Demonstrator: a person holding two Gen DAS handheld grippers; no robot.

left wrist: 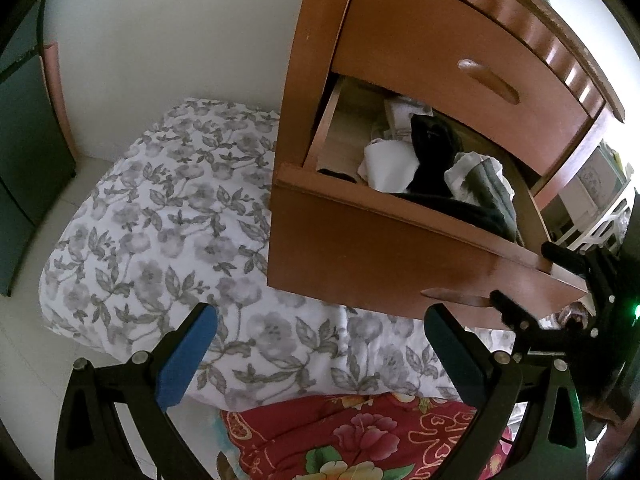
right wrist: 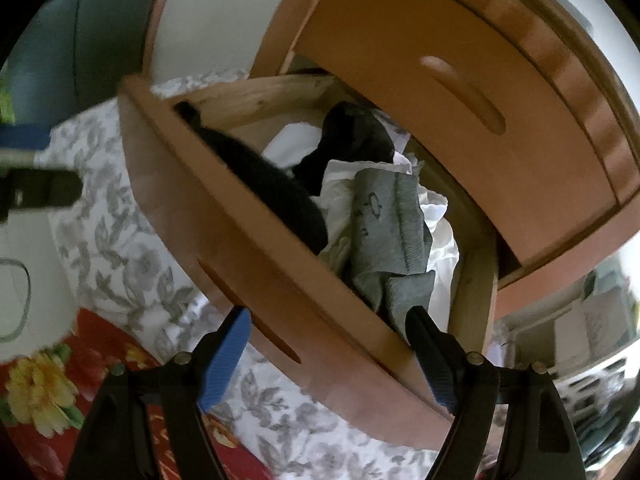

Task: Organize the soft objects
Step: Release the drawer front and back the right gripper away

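The lower drawer (left wrist: 400, 256) of a wooden bedside cabinet stands pulled out. Inside lie a black garment (left wrist: 432, 152), white cloths (left wrist: 388, 168) and folded grey socks (right wrist: 384, 232). My right gripper (right wrist: 330, 360) is open and straddles the drawer's front panel (right wrist: 280, 280) near its right corner. One finger is outside the panel and the other is inside by the grey socks, with neither pad visibly pressing. From the left wrist view it (left wrist: 528, 280) shows at that corner. My left gripper (left wrist: 320, 356) is open and empty over the grey floral quilt (left wrist: 160, 220).
The upper drawer (left wrist: 460, 56) is closed, with a slot handle (left wrist: 488, 80). A red floral quilt (left wrist: 360, 440) lies under the grey one. A dark panel (left wrist: 28, 160) stands at the left by the white wall. White crates (left wrist: 600, 224) sit beyond the cabinet on the right.
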